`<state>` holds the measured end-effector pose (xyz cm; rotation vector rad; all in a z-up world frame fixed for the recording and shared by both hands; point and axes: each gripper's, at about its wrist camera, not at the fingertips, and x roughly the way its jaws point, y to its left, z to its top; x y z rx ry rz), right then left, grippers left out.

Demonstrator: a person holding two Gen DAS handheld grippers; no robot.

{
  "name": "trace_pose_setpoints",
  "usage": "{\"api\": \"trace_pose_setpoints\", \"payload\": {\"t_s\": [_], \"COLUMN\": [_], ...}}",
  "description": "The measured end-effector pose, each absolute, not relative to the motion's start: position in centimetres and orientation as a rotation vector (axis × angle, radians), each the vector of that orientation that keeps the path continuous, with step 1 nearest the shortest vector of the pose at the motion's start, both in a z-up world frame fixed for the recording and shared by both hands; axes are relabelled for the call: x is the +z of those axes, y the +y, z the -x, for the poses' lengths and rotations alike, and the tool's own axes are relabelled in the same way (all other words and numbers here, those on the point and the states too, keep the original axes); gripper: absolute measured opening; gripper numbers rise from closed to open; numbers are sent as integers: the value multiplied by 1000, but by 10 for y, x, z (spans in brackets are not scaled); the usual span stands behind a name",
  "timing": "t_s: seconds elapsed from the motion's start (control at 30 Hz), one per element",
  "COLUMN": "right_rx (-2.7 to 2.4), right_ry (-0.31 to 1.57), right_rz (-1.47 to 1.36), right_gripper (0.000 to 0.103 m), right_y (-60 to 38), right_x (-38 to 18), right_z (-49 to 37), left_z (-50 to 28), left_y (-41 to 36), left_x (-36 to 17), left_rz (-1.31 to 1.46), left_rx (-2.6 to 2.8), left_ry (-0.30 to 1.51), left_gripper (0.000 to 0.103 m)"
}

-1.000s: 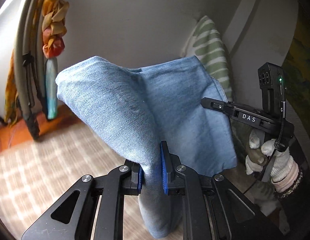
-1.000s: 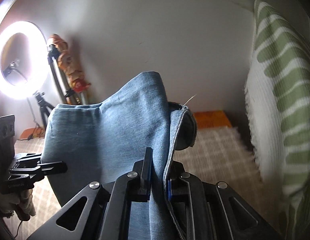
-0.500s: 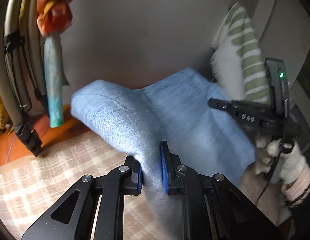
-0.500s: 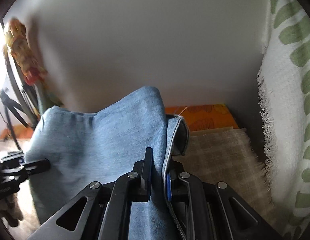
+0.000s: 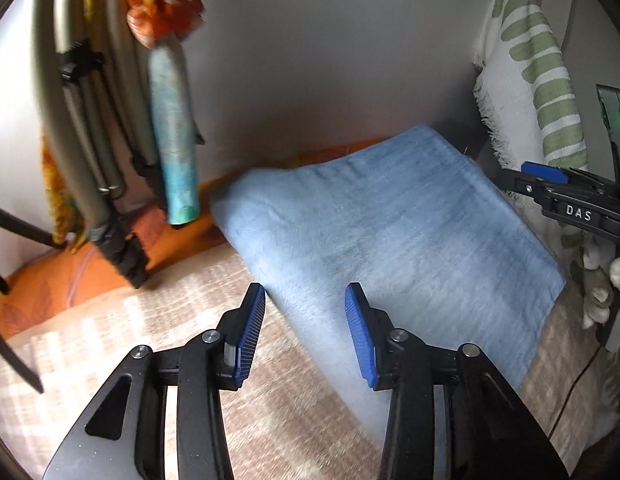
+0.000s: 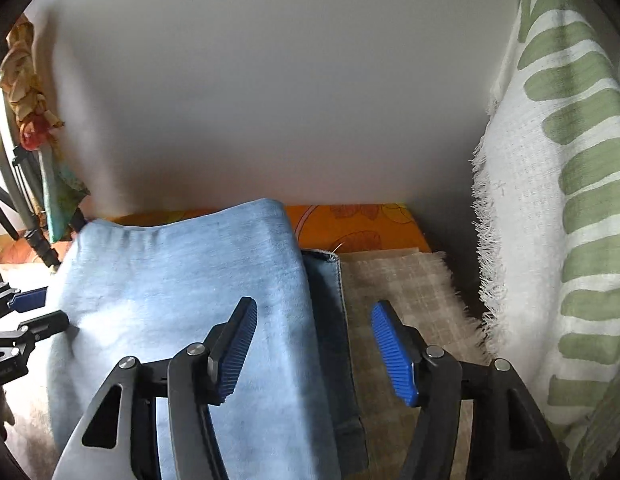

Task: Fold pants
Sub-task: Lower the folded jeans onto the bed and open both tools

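Note:
The light blue pants (image 5: 393, 232) lie folded on the beige checked cloth (image 5: 158, 344). They also show in the right wrist view (image 6: 182, 304), with a darker inner layer along their right edge. My left gripper (image 5: 306, 332) is open and empty just above the near left edge of the pants. My right gripper (image 6: 313, 344) is open and empty above the right edge of the pants. The right gripper also shows at the right of the left wrist view (image 5: 557, 188). The left gripper shows at the left edge of the right wrist view (image 6: 26, 320).
A white and green striped cushion (image 6: 561, 216) stands at the right, close to the pants. A light stand with hanging coloured cloths (image 5: 166, 92) stands at the left. An orange patterned sheet (image 6: 361, 228) lies under the cloth by the grey wall.
Both grippers held the pants raised, lowered them onto the checked cloth, then opened and let go. The pants now lie flat.

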<state>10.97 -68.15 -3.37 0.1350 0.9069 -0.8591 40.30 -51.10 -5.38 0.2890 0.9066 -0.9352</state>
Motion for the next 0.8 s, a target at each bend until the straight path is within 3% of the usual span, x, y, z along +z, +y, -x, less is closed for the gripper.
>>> {"api": "trace_pose_setpoints", "payload": {"t_s": [0.13, 0.6, 0.67, 0.8], "right_rx": [-863, -881, -873, -861], "right_ry": [897, 815, 810, 783], "right_rz": [-120, -77, -66, -78], "right_gripper": [72, 84, 87, 91], "right_y": [-663, -539, -522, -485], "right_x": [-27, 21, 26, 33], "right_z": [-111, -71, -67, -53], "left_z": [-393, -326, -314, -290], "left_y": [-496, -422, -408, -376], "left_x": [-36, 27, 34, 48], "left_rz": [-277, -199, -195, -186], "left_rx": [-953, -1028, -1028, -1029], "left_ry": [884, 806, 790, 757], "left_gripper": [40, 41, 62, 65]}}
